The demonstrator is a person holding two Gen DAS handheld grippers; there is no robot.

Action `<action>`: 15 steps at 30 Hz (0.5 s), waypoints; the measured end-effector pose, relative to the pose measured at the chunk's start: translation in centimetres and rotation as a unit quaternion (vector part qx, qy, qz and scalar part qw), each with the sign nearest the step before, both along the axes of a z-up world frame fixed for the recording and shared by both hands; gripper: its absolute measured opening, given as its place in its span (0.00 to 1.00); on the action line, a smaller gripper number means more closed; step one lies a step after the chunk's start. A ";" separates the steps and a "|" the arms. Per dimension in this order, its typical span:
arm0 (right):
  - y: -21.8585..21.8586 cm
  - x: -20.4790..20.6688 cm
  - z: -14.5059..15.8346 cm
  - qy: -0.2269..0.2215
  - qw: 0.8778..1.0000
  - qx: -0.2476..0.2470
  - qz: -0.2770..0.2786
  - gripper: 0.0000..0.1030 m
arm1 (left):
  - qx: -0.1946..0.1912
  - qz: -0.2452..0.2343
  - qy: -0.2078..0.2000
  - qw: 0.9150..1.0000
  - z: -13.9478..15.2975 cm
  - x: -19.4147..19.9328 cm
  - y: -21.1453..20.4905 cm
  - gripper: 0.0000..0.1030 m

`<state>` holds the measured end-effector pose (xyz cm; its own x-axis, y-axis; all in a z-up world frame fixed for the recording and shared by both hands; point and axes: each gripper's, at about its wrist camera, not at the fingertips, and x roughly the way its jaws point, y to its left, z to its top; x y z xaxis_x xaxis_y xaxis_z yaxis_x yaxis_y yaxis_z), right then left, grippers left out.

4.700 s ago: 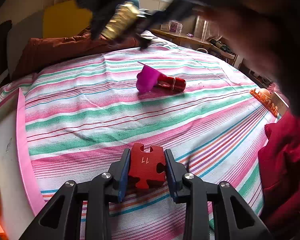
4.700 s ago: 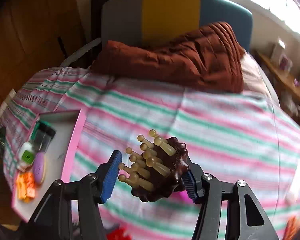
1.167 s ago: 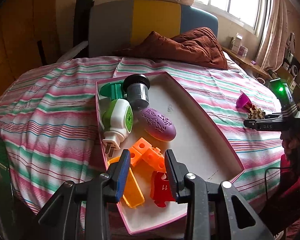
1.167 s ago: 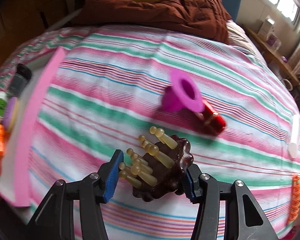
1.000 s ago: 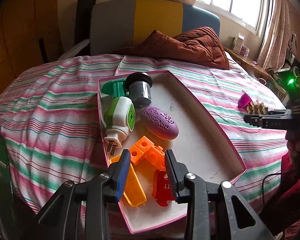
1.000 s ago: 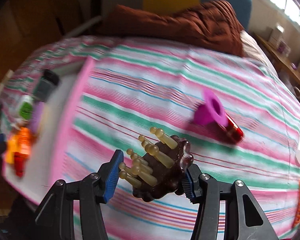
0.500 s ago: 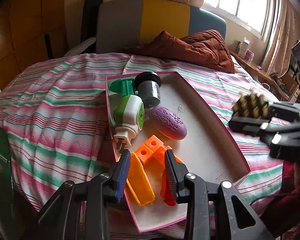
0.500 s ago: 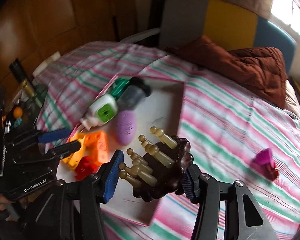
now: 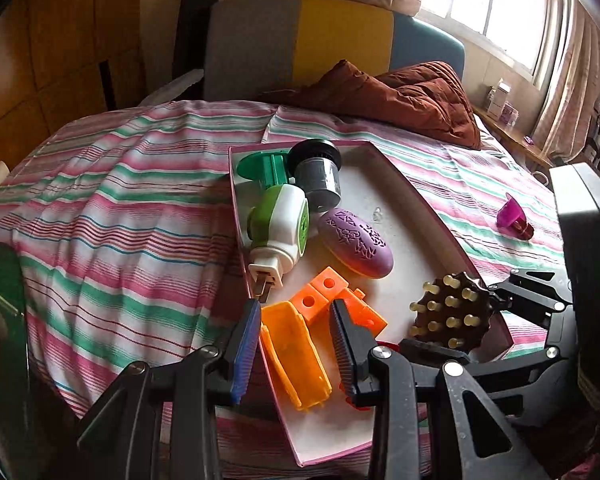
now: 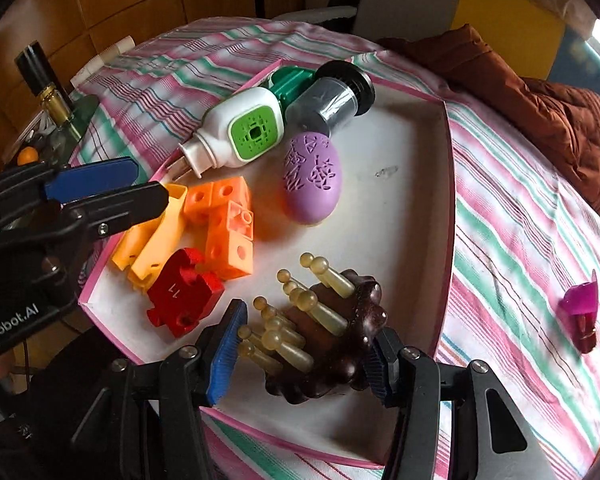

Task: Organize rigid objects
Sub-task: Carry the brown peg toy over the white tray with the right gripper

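Right tool (image 10: 300, 344): I keep jaws clamped on dark wooden massage brush (image 10: 324, 340), pegs up, held above bare corner of pink tray (image 10: 446, 200) for drop-in. Left tool (image 9: 294, 336): part open, empty, hovering over orange pieces (image 9: 296, 344). Red puzzle piece (image 10: 184, 296) lies in tray.

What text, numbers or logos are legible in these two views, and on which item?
"11": raised on the red puzzle piece in the pink-rimmed tray, seen upside down.
"mRobot.AI": white print on the body of the left tongs, cut off at the picture's edge, so the word is incomplete.
Purple egg-shaped case: cut-out ornament only, no readable characters.
Small boxes on the window ledge: too small and blurred to read.
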<state>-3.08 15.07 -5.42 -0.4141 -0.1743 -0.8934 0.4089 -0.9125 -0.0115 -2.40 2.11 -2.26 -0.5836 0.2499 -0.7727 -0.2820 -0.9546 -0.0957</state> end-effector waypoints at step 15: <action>1.3 0.1 0.8 -0.007 0.999 -0.045 -0.015 0.60 | -0.007 0.004 -0.001 1.000 -0.1 -0.1 -0.1 0.34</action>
